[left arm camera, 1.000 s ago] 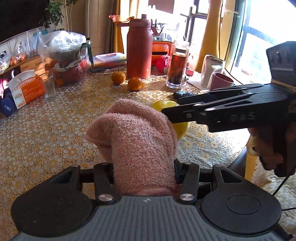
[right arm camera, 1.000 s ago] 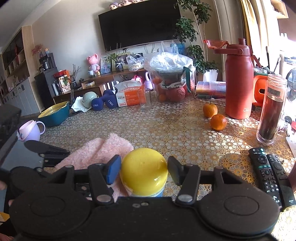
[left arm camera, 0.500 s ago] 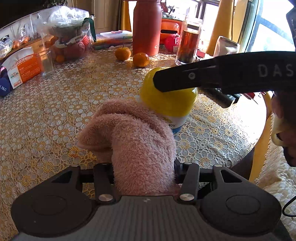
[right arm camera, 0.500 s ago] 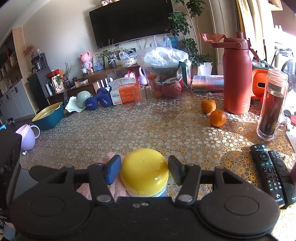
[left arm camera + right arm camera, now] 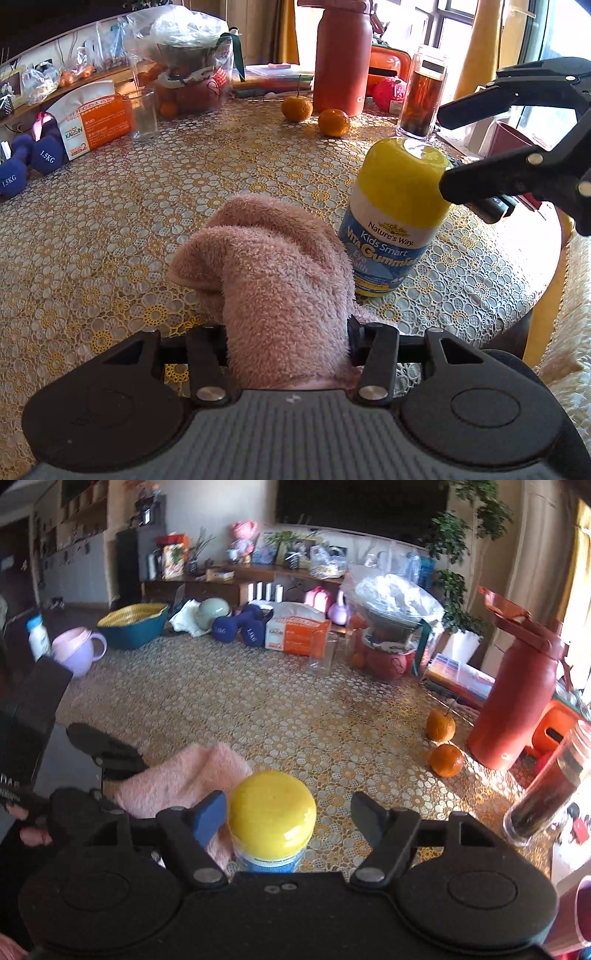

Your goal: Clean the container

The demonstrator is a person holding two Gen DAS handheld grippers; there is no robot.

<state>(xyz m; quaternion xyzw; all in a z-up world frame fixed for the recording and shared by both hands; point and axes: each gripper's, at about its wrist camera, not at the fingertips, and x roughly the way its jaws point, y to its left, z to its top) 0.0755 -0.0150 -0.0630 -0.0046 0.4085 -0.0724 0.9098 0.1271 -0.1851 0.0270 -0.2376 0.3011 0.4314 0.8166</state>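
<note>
A vitamin gummies bottle [image 5: 391,221] with a yellow cap [image 5: 271,812] stands upright on the lace tablecloth. My right gripper [image 5: 288,812] is open around the cap. In the right wrist view a gap shows between the cap and the right-hand finger. In the left wrist view one of the right gripper's [image 5: 443,147] fingertips [image 5: 448,182] touches the cap's side and the other stands well behind it. My left gripper [image 5: 288,332] is shut on a folded pink towel [image 5: 280,280], which rests against the bottle's left side. The towel [image 5: 177,779] hides the left fingertips.
Two oranges [image 5: 334,122], a tall red flask [image 5: 341,55], a glass jar of dark liquid [image 5: 421,96], a clear tumbler [image 5: 142,114], a tissue box [image 5: 96,118] and blue dumbbells [image 5: 26,166] stand further back. The table's edge [image 5: 546,273] curves close on the right.
The right gripper's jaws have spread apart from the yellow cap, and the bottle now stands on the table. The towel in my left gripper has stayed beside the bottle.
</note>
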